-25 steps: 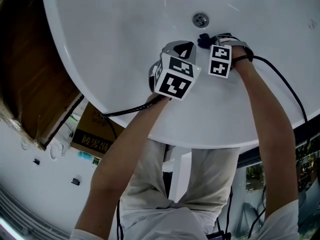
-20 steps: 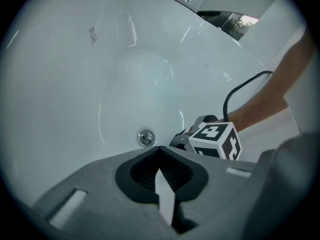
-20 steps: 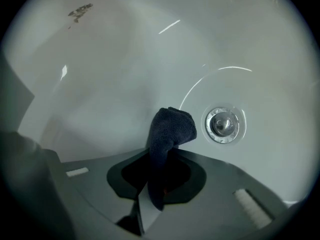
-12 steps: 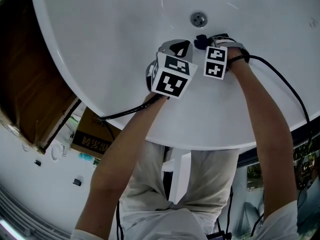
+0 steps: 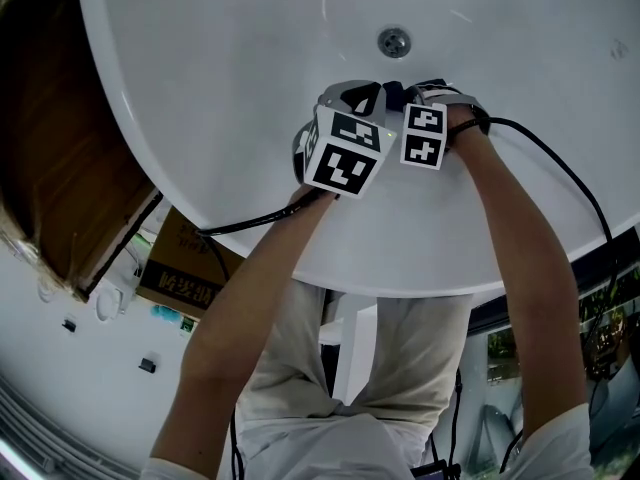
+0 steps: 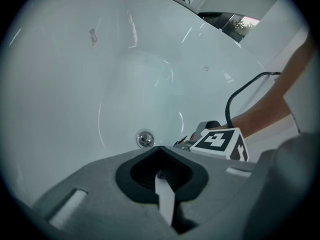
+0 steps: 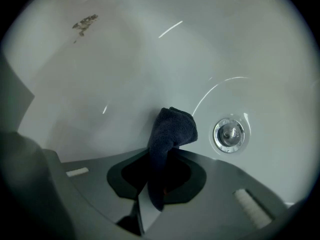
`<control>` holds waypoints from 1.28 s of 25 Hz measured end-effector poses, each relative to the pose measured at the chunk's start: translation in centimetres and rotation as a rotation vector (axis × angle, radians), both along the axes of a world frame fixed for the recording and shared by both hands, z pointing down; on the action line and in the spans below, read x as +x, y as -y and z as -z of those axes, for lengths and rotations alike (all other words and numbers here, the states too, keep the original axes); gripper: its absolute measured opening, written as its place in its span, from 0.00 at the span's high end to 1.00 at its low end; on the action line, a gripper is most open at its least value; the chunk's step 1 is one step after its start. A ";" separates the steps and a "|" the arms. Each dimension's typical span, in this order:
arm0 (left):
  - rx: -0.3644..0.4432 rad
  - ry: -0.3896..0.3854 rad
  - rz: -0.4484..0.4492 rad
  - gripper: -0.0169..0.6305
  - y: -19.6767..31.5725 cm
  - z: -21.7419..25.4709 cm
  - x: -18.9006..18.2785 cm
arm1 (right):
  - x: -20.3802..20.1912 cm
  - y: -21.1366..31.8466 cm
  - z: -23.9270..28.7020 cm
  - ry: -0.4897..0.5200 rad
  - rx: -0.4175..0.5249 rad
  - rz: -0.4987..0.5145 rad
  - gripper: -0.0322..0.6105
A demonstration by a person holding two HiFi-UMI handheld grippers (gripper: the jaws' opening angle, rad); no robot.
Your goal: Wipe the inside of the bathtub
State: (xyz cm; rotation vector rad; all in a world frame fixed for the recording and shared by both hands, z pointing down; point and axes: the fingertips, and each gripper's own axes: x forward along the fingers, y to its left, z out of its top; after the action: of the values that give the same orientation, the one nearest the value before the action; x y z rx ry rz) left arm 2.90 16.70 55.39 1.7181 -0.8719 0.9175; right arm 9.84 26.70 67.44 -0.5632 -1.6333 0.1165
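— While the right gripper (image 7: 158,174) clamps the dark blue folded cloth (image 7: 172,126), where is it?
— Mid-frame, just left of the round metal drain (image 7: 230,134), inside the glossy white bathtub (image 7: 125,59). The left gripper (image 6: 161,178) has its jaws together, empty.

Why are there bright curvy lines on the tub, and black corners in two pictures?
Right gripper view: glare streaks on the glossy white bathtub near the dark blue cloth and round metal drain; both gripper views: wide-angle lens bends everything, darkening corners; head view: fainter streaks.
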 end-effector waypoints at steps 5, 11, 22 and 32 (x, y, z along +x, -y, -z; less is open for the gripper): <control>0.001 -0.002 0.007 0.98 0.2 0.4 0.1 | -0.6 -0.9 1.9 0.043 -0.052 -0.015 0.87; 0.003 -0.003 0.009 0.98 0.3 1.0 0.2 | -0.9 -2.0 3.9 0.075 -0.078 -0.020 0.87; 0.003 -0.002 0.027 0.98 0.1 1.6 0.0 | -1.6 -3.5 7.3 0.124 -0.098 -0.054 0.87; 0.002 -0.005 0.013 0.98 -0.3 1.9 0.1 | -1.9 -5.1 11.1 0.168 -0.142 -0.064 0.87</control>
State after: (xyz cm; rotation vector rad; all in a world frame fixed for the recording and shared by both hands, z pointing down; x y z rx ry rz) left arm 3.02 16.96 53.52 1.7142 -0.8795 0.9033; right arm 7.90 31.85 56.33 -0.6434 -1.8174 0.2394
